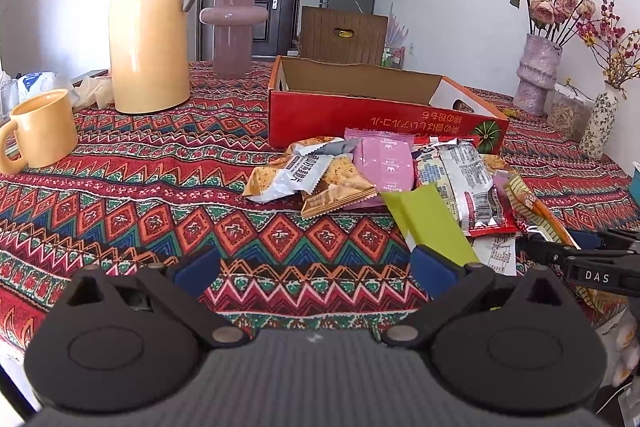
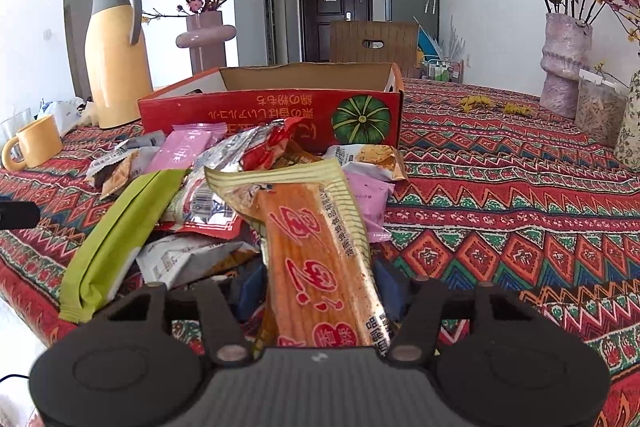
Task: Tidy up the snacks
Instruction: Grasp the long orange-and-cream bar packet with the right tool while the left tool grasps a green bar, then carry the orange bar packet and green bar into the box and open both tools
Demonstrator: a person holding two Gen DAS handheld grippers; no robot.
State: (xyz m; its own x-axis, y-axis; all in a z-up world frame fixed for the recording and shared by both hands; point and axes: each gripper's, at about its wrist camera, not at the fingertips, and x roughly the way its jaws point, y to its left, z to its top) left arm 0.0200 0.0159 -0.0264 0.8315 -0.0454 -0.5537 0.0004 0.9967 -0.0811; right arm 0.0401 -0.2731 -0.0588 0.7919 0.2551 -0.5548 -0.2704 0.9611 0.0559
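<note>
Early stage, by my read. Tabletop [image 1: 120, 195] under the patterned cloth carries everything; I can't see its far corners cleanly.

Red box [image 2: 272, 115] sits mid-tabletop, open top toward me. From the left wrist view its cardboard interior looks mostly bare, though the near wall hides the floor, so I can't rule out a packet or two inside. Judgement: little or nothing sorted yet.

Snack pile [image 1: 384, 171] lies on the cloth against the box's near wall, toward my edge of the tabletop: pink packet [image 1: 388, 163], silver-and-red packet [image 1: 472, 187], cracker packets [image 1: 296, 175], several more overlapping. All of that is left to move.

Green packet [image 1: 432, 223] lies at the pile's near-edge side, its end just at my left gripper [image 1: 316, 267]. Left jaws stand wide apart with nothing between the pads; one pad sits beside the green packet's end, and I can't tell if it touches.

Orange striped packet [image 2: 316, 247] is the one in hand: right gripper [image 2: 320, 287] has jaws partly closed, pads on both sides of it, its far end pointing up at the box. It looks gripped, low over the near edge and not yet carried to the box.

Remaining: drop this one in, then the whole pile.
</note>
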